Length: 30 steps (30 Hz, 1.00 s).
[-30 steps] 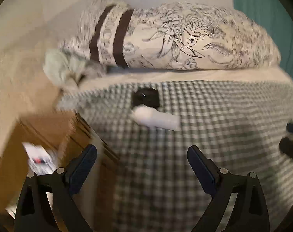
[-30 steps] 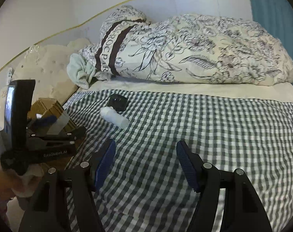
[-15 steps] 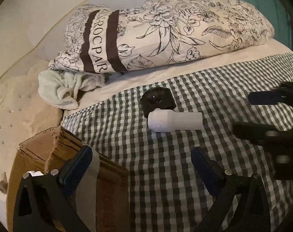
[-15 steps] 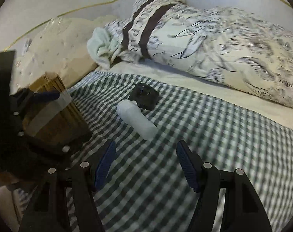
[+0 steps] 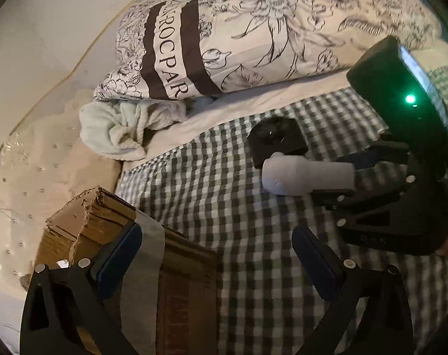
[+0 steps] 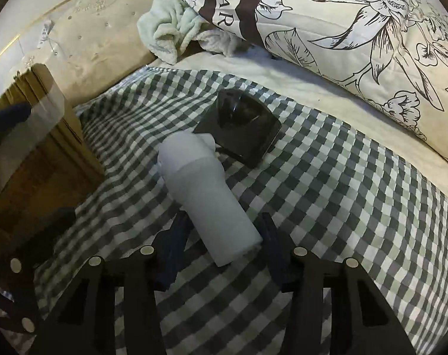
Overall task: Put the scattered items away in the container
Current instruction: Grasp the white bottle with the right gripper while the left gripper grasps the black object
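My right gripper (image 6: 221, 236) has been closing around the white bottle (image 6: 206, 195); if the pads press it, I cannot tell. Only my left view shows my left gripper (image 5: 218, 254) wide open, empty, beside the cardboard box (image 5: 105, 216).

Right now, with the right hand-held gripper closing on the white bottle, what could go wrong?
1. The right hand-held gripper straddles only the bottle's base end; its jaws have just been closing, and the long front may droop or slip when lifted.
2. The bottle's cap touches the black case, so lifting could drag or nudge it.
3. The left hand-held gripper hangs open at the box rim and may crowd the drop.
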### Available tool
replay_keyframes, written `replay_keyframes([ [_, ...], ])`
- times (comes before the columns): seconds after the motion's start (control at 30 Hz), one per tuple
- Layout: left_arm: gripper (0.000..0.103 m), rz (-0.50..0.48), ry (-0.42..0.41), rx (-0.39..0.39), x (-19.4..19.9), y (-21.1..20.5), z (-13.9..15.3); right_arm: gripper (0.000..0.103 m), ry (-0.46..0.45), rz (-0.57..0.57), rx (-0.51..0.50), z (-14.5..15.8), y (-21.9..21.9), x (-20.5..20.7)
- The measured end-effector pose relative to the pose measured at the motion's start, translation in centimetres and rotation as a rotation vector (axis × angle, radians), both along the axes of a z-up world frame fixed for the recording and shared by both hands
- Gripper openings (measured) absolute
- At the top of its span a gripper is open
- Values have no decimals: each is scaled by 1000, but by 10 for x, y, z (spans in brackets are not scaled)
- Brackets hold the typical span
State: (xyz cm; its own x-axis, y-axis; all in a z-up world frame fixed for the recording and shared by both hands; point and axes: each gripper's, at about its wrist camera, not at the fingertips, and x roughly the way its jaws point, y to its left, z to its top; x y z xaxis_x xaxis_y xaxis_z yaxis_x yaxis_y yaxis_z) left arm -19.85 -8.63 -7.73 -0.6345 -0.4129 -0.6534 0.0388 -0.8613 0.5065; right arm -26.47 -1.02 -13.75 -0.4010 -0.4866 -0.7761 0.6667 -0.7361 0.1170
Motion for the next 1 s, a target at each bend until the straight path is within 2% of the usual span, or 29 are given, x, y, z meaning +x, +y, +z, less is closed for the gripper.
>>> replay_keyframes([
  [0.13, 103, 2, -4, 2, 0, 0, 1, 37, 10, -17, 22, 3, 13, 20],
  [0.27, 103, -15, -7, 24, 2, 5, 4, 36, -33, -83, -2, 6, 48, 43],
  [0.37, 103, -12, -19, 44, 3, 13, 6, 36, -32, -137, 14, 9, 77, 69],
  [0.53, 103, -38, -19, 209, -5, 31, 19, 36, -64, -278, -2, 17, 136, 113],
  [0.6, 103, -46, -9, 268, -11, 36, 20, 37, -62, -296, -25, 17, 147, 123],
  [0.67, 103, -28, 0, 321, -21, 36, 15, 38, -54, -299, -10, 15, 146, 125],
  [0.8, 103, 44, -37, 365, -39, 28, -7, 39, -2, -285, 17, 12, 126, 113],
  [0.83, 103, 73, -46, 385, -42, 23, -14, 39, 0, -295, 21, 9, 122, 106],
  [0.9, 103, 118, -41, 417, -45, 13, -19, 32, 10, -327, 34, 7, 114, 93],
  [1.0, 103, 172, -15, 498, -47, -6, -23, 32, 34, -414, 5, 10, 111, 72],
])
